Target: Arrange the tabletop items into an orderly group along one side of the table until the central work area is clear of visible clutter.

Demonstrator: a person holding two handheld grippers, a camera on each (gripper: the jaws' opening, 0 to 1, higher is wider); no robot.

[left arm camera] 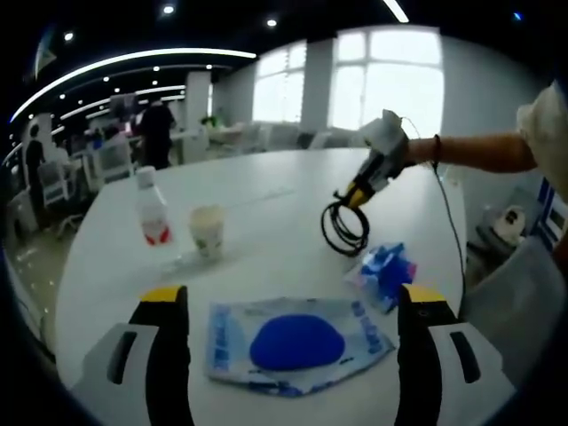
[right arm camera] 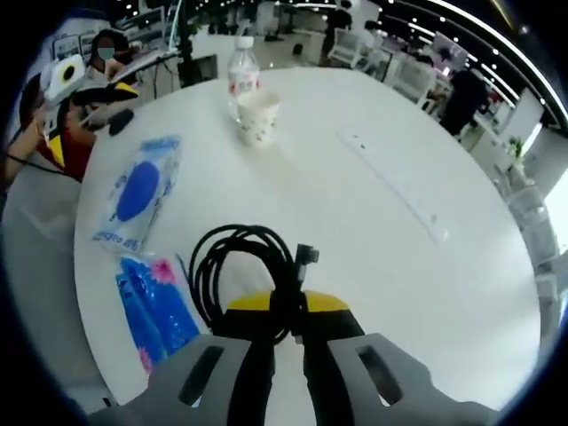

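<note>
Right, your right gripper (right arm camera: 282,330) is clamped on the coiled black cable (right arm camera: 240,271), lifted above the table (right arm camera: 399,177), prob to carry it to the side group. Left gripper (left arm camera: 293,333) is wide, empty, w/ the blue-disc packet (left arm camera: 297,344) between its jaws.

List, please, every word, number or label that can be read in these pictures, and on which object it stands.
No text can be read.
Clear pouch: blue print along its edges, too blurred.
Bottle: red and white label, too small.
Blue packet: pink pattern, no legible words.
Paper cup: faint marks, unreadable.
</note>
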